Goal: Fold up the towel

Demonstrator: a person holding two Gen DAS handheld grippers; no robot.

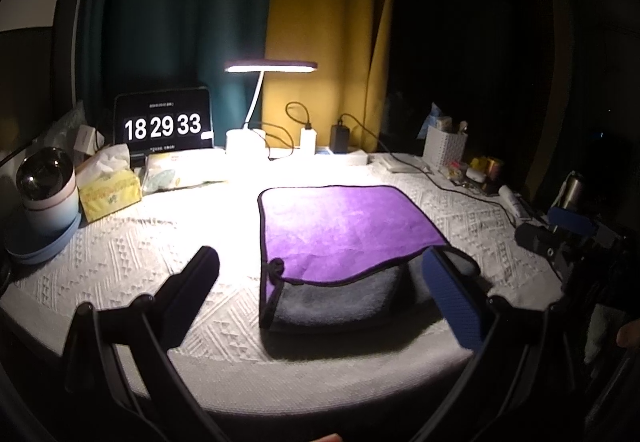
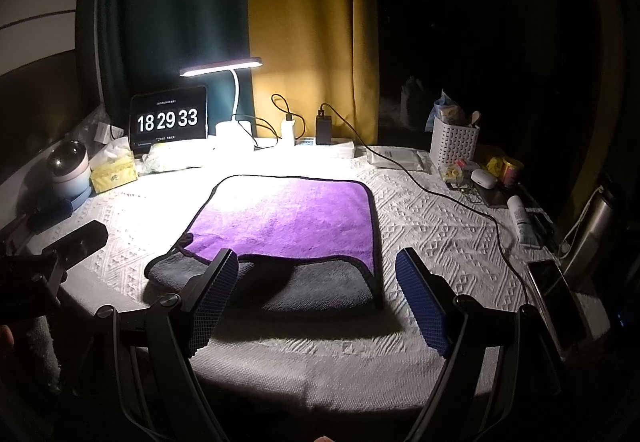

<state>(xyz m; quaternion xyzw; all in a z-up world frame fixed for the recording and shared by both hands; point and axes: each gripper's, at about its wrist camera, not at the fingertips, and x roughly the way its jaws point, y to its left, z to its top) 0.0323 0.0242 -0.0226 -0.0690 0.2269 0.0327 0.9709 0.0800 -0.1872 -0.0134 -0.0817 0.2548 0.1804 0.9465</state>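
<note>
Nearest, the left gripper [image 1: 320,294] and right gripper [image 2: 316,294] hang with fingers spread wide, grasping nothing, at the towel's near edge. The towel [image 2: 288,217] lies folded on the white cloth [image 2: 432,234], purple over grey. Right of the towel runs a black cable [image 2: 452,193]; behind it stand a lamp [image 2: 232,97] and clock [image 2: 168,119]

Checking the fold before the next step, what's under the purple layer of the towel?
Under the purple layer a grey layer of the same towel sticks out along the near edge. How far back it reaches, and the tablecloth beneath, are covered.
</note>
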